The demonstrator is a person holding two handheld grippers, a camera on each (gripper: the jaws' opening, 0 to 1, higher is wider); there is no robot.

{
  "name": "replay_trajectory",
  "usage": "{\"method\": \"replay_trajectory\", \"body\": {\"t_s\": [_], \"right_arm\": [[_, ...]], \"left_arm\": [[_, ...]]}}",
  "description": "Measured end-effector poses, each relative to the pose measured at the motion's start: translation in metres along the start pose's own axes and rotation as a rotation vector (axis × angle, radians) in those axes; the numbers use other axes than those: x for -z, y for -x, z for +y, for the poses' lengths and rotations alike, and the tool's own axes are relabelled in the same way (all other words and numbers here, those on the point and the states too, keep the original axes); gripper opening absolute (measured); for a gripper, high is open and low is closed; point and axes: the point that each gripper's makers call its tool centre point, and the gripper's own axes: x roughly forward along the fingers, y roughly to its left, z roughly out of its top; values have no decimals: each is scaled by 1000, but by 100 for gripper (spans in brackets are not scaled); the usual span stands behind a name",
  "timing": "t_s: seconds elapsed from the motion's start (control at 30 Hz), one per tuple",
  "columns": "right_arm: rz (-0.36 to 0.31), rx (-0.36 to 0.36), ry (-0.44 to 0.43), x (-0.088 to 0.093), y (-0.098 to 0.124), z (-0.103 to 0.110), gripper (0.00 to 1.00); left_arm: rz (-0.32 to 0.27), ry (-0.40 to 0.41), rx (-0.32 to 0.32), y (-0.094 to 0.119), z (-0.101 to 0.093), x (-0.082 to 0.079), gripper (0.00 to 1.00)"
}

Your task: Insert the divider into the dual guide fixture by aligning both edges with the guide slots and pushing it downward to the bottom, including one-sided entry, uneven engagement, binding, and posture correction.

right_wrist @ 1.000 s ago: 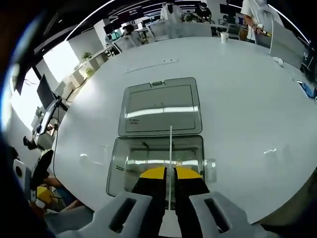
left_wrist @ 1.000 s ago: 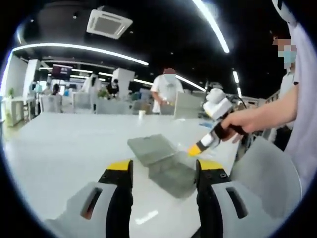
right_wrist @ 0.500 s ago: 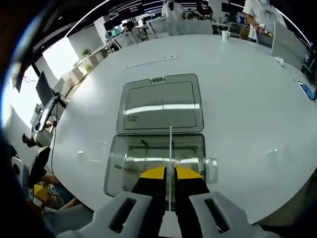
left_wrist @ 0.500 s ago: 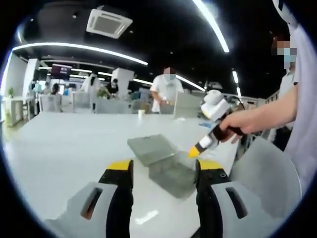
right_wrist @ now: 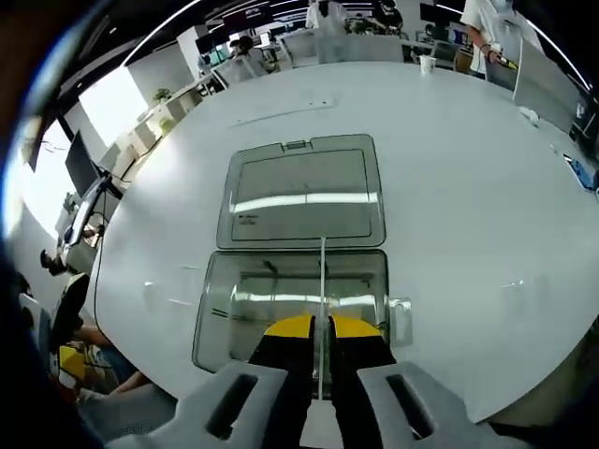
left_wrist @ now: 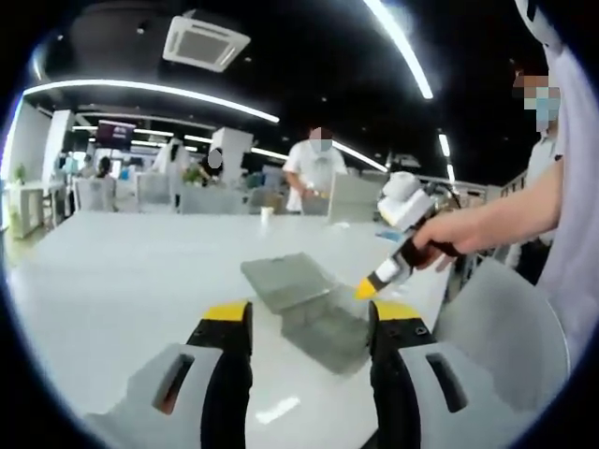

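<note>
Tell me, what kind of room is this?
Probably a big open office. Long light strips and an air vent sit in the dark ceiling, people stand among desks far back, and the clear box sits on a wide white table.

We see right tongs (right_wrist: 319,329): black jaws, yellow tips, pale grey housing. Left tongs (left_wrist: 309,323): same black, yellow, grey. Divider (right_wrist: 322,281): clear, thin whitish edge. Fixture box (right_wrist: 292,299): transparent, grey-tinted; hinged lid (right_wrist: 301,191) grey, glossy white reflection band. Bench (right_wrist: 449,168): plain white. Person's shirt (left_wrist: 316,166): white.
</note>
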Motion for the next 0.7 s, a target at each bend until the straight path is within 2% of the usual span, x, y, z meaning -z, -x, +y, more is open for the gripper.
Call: {"method": "replay_trajectory", "body": {"t_s": [0.47, 0.7], "right_arm": [[15, 8, 8, 2, -3, 0, 0], [18, 2, -20, -3, 1, 1, 0]], "left_arm": [[3, 1, 2, 1, 0, 1, 47], [3, 4, 5, 1, -1, 2, 47]]}}
